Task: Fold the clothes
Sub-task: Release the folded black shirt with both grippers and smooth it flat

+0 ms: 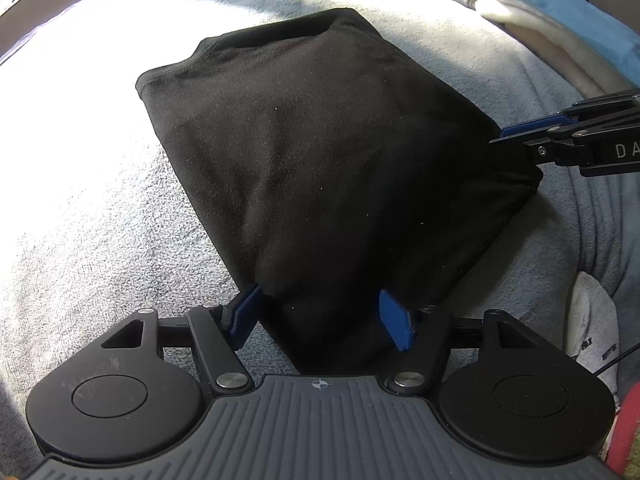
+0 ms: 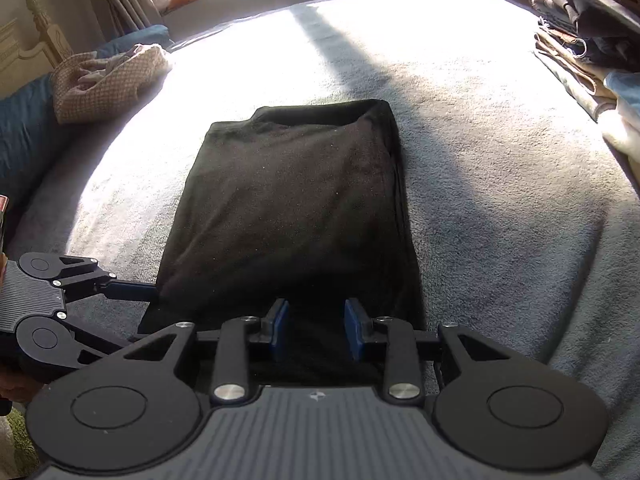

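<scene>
1. A folded black garment [image 2: 296, 208] lies flat on a grey blanket [image 2: 500, 208] covering a bed, partly in sunlight.
2. The left gripper [image 1: 324, 316] sits at the garment's near left corner; its blue fingers [image 1: 394, 320] stand apart with the cloth's corner between them, the pads not visibly pressing it.
3. The right gripper [image 2: 316, 328] sits at the near edge beside it; its jaws are partly parted over dark cloth, and whether they pinch it cannot be told.
4. A checked cloth [image 2: 108, 80] lies at the far left.
5. Stacked folded clothes [image 2: 592, 40] line the right side.
</scene>
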`<state>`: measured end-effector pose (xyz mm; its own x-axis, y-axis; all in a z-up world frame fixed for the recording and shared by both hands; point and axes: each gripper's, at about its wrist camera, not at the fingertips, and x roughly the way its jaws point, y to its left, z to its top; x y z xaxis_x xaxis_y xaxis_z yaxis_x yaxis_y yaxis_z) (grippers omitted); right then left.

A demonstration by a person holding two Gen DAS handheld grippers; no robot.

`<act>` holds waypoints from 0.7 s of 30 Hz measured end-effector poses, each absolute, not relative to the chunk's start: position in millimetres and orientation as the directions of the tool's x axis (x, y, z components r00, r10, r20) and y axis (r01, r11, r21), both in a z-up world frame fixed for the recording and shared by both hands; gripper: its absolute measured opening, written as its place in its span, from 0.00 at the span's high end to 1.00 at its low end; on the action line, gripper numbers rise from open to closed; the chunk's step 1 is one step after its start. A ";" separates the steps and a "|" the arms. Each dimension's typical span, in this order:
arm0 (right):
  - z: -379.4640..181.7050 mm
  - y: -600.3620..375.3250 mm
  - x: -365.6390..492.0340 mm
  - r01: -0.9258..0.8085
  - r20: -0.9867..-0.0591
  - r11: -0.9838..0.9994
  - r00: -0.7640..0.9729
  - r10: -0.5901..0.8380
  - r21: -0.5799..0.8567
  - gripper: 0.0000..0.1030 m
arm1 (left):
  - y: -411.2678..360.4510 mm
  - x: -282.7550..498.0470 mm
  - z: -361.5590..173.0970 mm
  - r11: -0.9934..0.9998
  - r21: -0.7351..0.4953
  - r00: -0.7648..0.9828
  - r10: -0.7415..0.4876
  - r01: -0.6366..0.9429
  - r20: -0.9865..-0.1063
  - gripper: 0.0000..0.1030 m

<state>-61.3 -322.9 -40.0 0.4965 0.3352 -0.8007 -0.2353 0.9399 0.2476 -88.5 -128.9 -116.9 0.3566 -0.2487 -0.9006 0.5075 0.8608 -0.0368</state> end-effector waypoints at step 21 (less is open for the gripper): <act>-79.1 -286.6 -59.5 -0.320 -0.821 0.920 0.444 0.358 0.228 0.68 | -126.9 -89.5 -117.4 0.878 0.007 0.344 -0.180 0.479 -0.922 0.34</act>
<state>-59.5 -286.6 -79.1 0.4442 0.3578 -0.8214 -0.3201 0.9197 0.2275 -89.5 -126.9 -117.4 0.3438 -0.1802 -0.9216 0.4788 0.8779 0.0070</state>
